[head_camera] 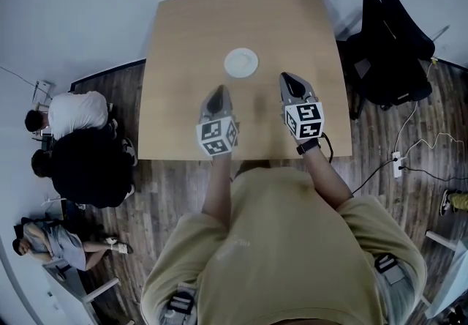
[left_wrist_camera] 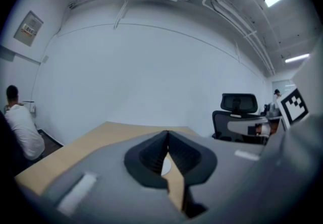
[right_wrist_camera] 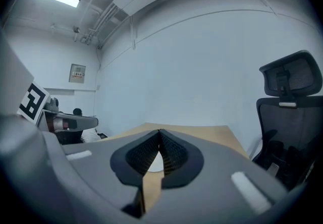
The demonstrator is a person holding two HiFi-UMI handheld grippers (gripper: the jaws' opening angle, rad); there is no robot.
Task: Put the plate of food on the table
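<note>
A white plate [head_camera: 240, 63] rests on the light wooden table [head_camera: 183, 38], near its middle. My left gripper [head_camera: 217, 91] hovers over the table just below and left of the plate, jaws shut with nothing between them. To the plate's lower right is my right gripper [head_camera: 287, 77], also shut and empty. In the left gripper view a sliver of the plate [left_wrist_camera: 165, 165] shows behind the meeting jaw tips of that gripper [left_wrist_camera: 167, 133]. The right gripper view shows the plate [right_wrist_camera: 153, 163] the same way, behind the closed jaws of that gripper [right_wrist_camera: 159, 131].
Black office chairs [head_camera: 391, 45] stand off the table's right side. People [head_camera: 73, 113] sit on the floor to the left of the table. A power strip and cables [head_camera: 401, 162] lie on the wooden floor at right. A white wall lies beyond the table's far edge.
</note>
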